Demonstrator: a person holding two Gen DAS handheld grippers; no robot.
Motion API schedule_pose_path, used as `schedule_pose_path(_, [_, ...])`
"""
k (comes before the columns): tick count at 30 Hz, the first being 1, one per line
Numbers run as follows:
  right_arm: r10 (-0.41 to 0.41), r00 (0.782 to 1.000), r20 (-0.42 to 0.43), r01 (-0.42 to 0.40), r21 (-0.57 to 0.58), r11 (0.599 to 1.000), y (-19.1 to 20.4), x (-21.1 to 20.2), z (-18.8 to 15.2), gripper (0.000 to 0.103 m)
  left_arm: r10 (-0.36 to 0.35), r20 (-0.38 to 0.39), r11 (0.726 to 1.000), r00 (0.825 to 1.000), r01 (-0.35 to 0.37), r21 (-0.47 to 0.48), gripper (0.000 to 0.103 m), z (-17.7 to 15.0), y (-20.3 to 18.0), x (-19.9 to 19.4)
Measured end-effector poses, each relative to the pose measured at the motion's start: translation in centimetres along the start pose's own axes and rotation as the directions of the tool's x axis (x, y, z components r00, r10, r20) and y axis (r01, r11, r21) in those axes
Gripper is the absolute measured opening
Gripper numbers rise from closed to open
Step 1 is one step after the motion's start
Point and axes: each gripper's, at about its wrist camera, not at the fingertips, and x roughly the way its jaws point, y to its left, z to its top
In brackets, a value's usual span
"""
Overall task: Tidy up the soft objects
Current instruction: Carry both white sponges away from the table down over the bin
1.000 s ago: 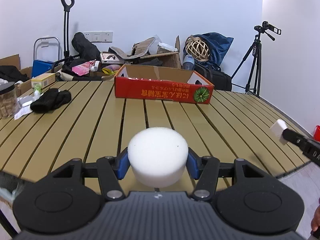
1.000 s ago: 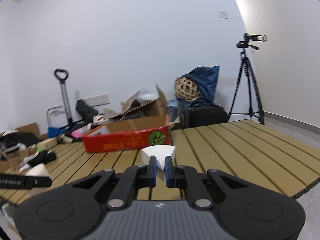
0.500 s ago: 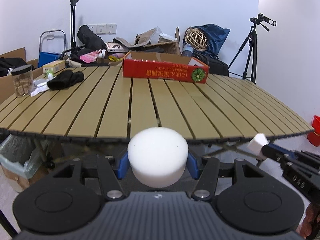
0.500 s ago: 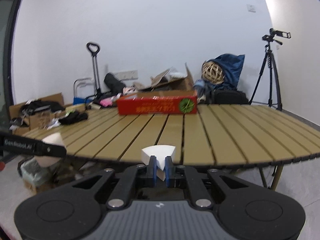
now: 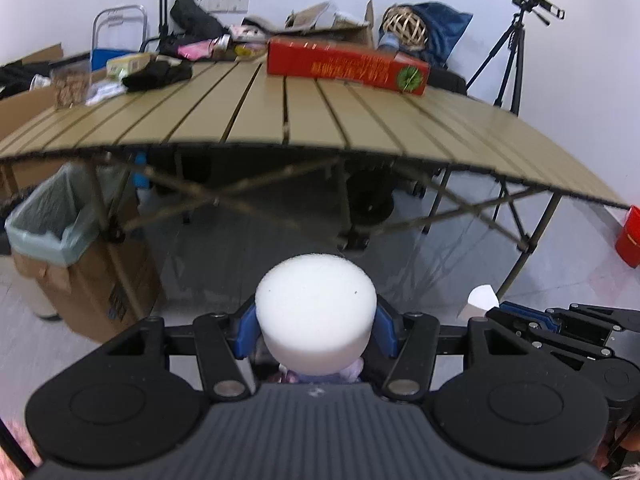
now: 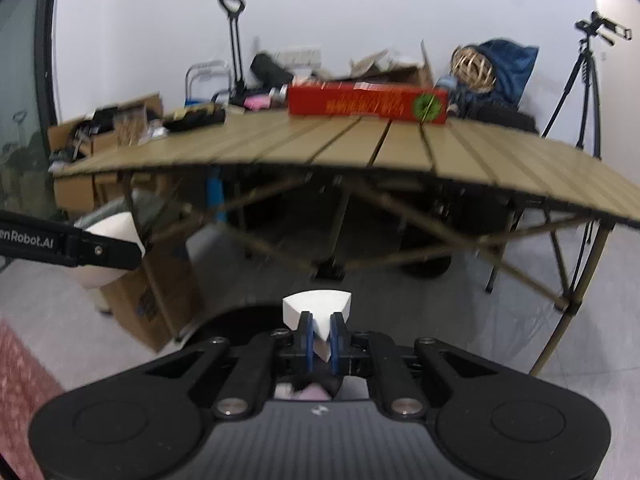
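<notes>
Round foam (image 5: 316, 308) clamped in left claw (image 5: 316, 330); wedge (image 6: 316, 312) pinched in right claw (image 6: 319, 338)

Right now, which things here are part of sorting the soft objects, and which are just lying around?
Part of the job:
- round white foam puck, clamped in the left gripper
- white foam wedge, pinched in the right gripper

Just lying about:
- red carton on the slatted table
- black cloth
- lined cardboard bin
- camera tripod

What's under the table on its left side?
Under the slatted table, at left, a cardboard box lined with a pale green bag stands beside the crossed legs. The box's contents cannot be seen.
</notes>
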Motion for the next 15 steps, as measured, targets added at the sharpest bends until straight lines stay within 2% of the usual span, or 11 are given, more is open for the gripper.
schedule_pose_path(8, [0.01, 0.993, -0.118, -0.013, -0.021, 1.0, 1.8, 0.7, -3.2, 0.008, 0.034, -0.074, 0.999, 0.997, -0.036, -0.027, 0.058, -3.7, 1.4, 0.7])
schedule_pose_path(15, [0.014, 0.987, -0.159, -0.018, -0.023, 1.0, 2.3, 1.4, -3.9, 0.008, 0.061, -0.096, 0.997, 0.994, -0.064, -0.034, 0.057, -5.1, 2.0, 1.4])
